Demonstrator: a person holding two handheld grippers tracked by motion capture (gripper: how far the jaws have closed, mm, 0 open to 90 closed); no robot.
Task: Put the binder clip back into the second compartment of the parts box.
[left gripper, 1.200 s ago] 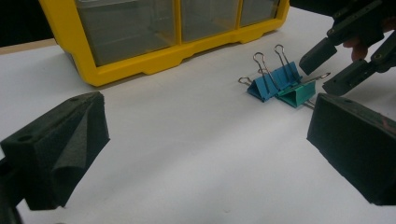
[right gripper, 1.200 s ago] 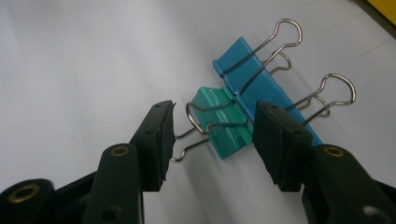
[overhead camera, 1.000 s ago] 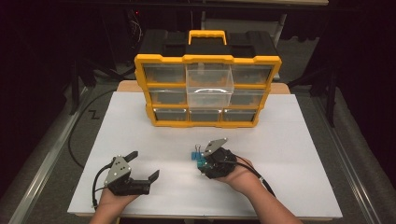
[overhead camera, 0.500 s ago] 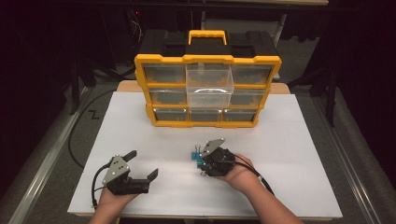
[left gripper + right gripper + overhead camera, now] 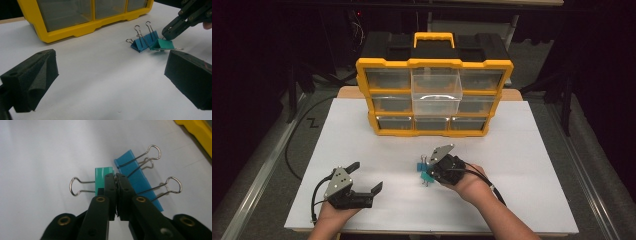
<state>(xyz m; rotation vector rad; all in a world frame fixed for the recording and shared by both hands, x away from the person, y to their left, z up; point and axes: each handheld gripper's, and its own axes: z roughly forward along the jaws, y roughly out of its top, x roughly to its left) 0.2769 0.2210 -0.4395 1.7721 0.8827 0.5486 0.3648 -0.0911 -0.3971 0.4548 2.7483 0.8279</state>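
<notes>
A green binder clip lies on the white board beside two blue binder clips. My right gripper points down at them. Its jaws have just been closing and now meet, pinching a wire handle of the green clip between the tips. From the left gripper view, the right gripper touches the top of the green clip, and the blue clips sit just left of it. My left gripper rests open at the front left, with nothing between its pads.
A yellow and black drawer organizer stands at the back of the white board. Its clear middle drawer is pulled out. Cables trail from both grippers toward the front edge.
The right gripper's jaws have drawn together on the green clip. Both hands stay about where they were.
</notes>
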